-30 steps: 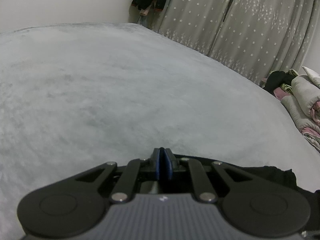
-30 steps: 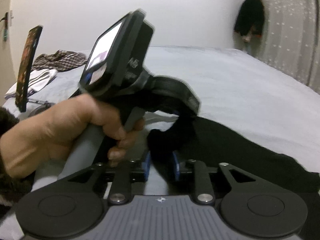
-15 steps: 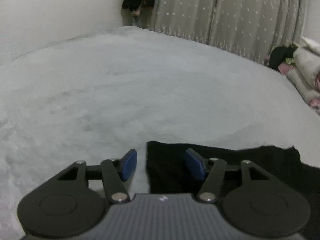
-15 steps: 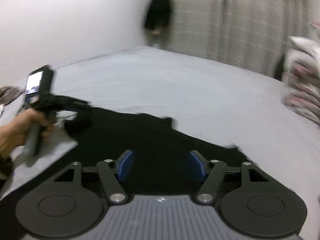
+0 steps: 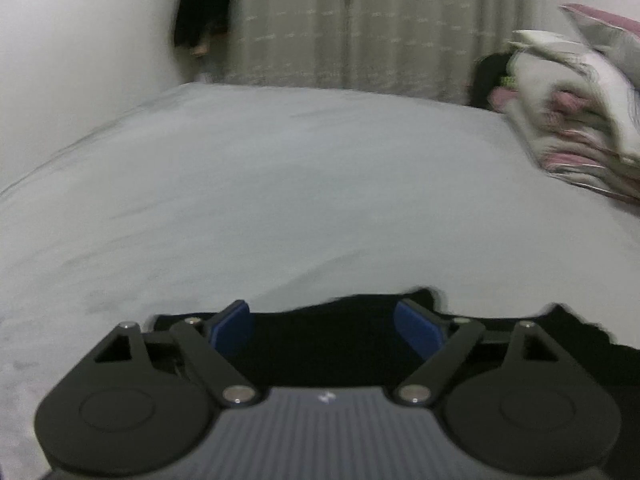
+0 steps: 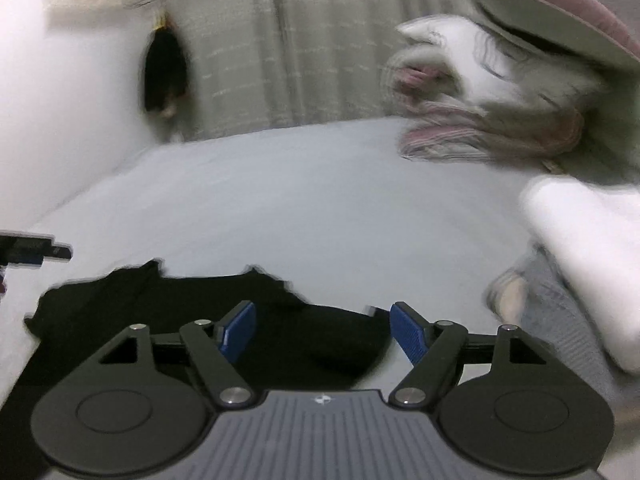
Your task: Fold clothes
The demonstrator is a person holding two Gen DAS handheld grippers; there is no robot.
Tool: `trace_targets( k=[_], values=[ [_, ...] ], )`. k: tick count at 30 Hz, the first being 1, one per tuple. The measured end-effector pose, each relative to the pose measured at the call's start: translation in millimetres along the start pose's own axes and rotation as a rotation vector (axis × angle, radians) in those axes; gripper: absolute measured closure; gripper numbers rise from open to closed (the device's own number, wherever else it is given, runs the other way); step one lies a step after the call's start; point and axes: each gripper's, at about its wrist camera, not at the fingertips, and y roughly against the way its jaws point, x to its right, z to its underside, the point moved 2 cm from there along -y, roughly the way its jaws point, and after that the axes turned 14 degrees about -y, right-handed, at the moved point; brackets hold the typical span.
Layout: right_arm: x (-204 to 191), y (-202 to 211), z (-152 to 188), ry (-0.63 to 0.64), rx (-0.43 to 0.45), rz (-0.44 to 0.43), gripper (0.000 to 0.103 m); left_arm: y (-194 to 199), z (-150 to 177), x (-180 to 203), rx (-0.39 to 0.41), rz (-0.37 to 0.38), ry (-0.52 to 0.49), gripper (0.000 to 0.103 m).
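A black garment lies flat on the grey bed, its far edge just beyond my fingertips. My left gripper hovers over it with jaws opening wide, and nothing is pinched between the blue pads. In the right wrist view the same black garment spreads to the left and under my right gripper, whose jaws are also opening with no cloth caught between them. The tip of the left gripper pokes in at the left edge.
A pile of folded bedding and pillows sits at the right side of the bed, close in the right wrist view as bedding. White and grey cloth lies at the right. Curtains and a dark hanging garment stand behind.
Both grippers let go of the black garment and opened wide. Both swung toward the curtain and bedding pile and rose slightly; the hand with the left gripper slid out to the right view's left edge.
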Motion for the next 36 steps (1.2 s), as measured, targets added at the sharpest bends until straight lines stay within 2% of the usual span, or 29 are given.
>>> trace_targets(
  k=[3,6,8,10,12,13,14,17,19,20,21,24,26,27,30,32,34,36],
  values=[
    [34.5,3.6,-7.0,-0.110,0.012,0.026,0.028,-3.4,-5.0,47.3,0.024,0.081,-0.045,0.019],
    [51.5,0.3,-8.1,-0.196,0.004,0.002,0.036,-15.0,-8.5,92.4,0.055,0.172,-0.106,0.019],
    [47.3,-3.2,-5.4,-0.189,-0.006,-0.006,0.040,-24.7,-12.6,117.2,0.069,0.203,-0.154,0.020],
    [36.9,-12.0,-2.9,-0.181,-0.017,-0.037,0.053,-36.4,-16.7,134.5,0.077,0.212,-0.188,0.023],
    [21.5,-22.4,2.1,-0.170,-0.018,-0.080,0.063,-51.6,-19.7,148.5,0.062,0.221,-0.195,0.035],
    [13.8,-27.6,4.6,-0.164,-0.018,-0.102,0.066,-58.1,-19.5,152.9,0.054,0.237,-0.187,0.040],
    [5.9,-33.2,8.2,-0.145,-0.017,-0.108,0.066,-64.7,-19.3,157.2,0.046,0.253,-0.179,0.041],
    [-18.8,-51.2,23.6,-0.034,-0.009,-0.063,0.066,-82.2,-19.5,165.0,0.041,0.303,-0.153,0.041],
    [-28.9,-61.6,33.2,0.080,-0.022,0.035,0.069,-93.7,-17.0,167.5,0.047,0.318,-0.156,0.041],
    [-29.3,-64.6,36.7,0.148,-0.035,0.110,0.072,-99.7,-15.6,170.0,0.047,0.314,-0.166,0.041],
    [-25.3,-65.1,37.8,0.193,-0.060,0.180,0.082,-104.2,-13.0,171.9,0.043,0.298,-0.178,0.041],
    [-1.6,-55.3,34.6,0.252,-0.149,0.348,0.083,-112.9,-7.1,172.7,0.042,0.238,-0.208,0.041],
    [17.2,-39.9,27.4,0.220,-0.174,0.388,0.083,-116.7,-8.6,171.2,0.046,0.214,-0.208,0.038],
    [22.6,-33.9,25.0,0.197,-0.175,0.356,0.086,-117.2,-9.3,169.3,0.047,0.208,-0.202,0.039],
    [36.2,-16.6,16.8,0.119,-0.167,0.254,0.085,-119.6,-13.9,164.3,0.046,0.219,-0.178,0.040],
    [33.2,-10.5,9.9,0.042,-0.128,0.153,0.073,-120.2,-15.6,161.5,0.046,0.239,-0.166,0.040],
    [30.1,-9.9,7.1,-0.009,-0.114,0.066,0.058,-121.9,-17.6,159.7,0.050,0.268,-0.154,0.041],
    [28.7,-13.5,6.9,-0.041,-0.110,0.045,0.057,-123.5,-17.6,158.2,0.060,0.295,-0.138,0.041]
  ],
)
